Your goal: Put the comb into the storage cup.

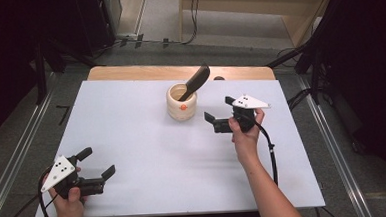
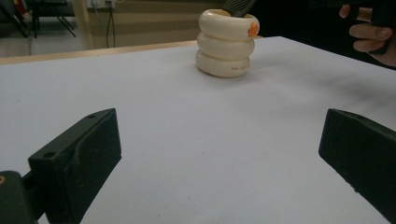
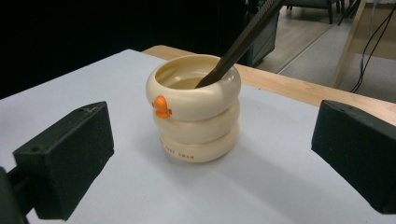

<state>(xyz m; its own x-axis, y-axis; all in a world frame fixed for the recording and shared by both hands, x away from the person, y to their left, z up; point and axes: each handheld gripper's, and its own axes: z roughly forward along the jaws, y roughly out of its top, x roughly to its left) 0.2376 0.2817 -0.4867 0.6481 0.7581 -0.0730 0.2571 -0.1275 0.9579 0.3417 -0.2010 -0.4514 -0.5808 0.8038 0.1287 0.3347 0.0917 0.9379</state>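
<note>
A cream ringed cup (image 1: 181, 101) with a small orange mark stands upright near the back middle of the white table (image 1: 148, 151). A dark utensil (image 1: 194, 82) leans out of it toward the back right. My right gripper (image 1: 219, 112) is open just to the right of the cup, jaws pointing at it with nothing between them. In the right gripper view the cup (image 3: 195, 112) and the utensil (image 3: 238, 44) sit close ahead. My left gripper (image 1: 97, 162) is open at the near left, far from the cup (image 2: 226, 43).
The table's wooden back edge (image 1: 179, 71) runs behind the cup. Cables and dark stands lie on the floor beyond. A hand (image 2: 373, 35) holding the other gripper appears at the top right of the left gripper view.
</note>
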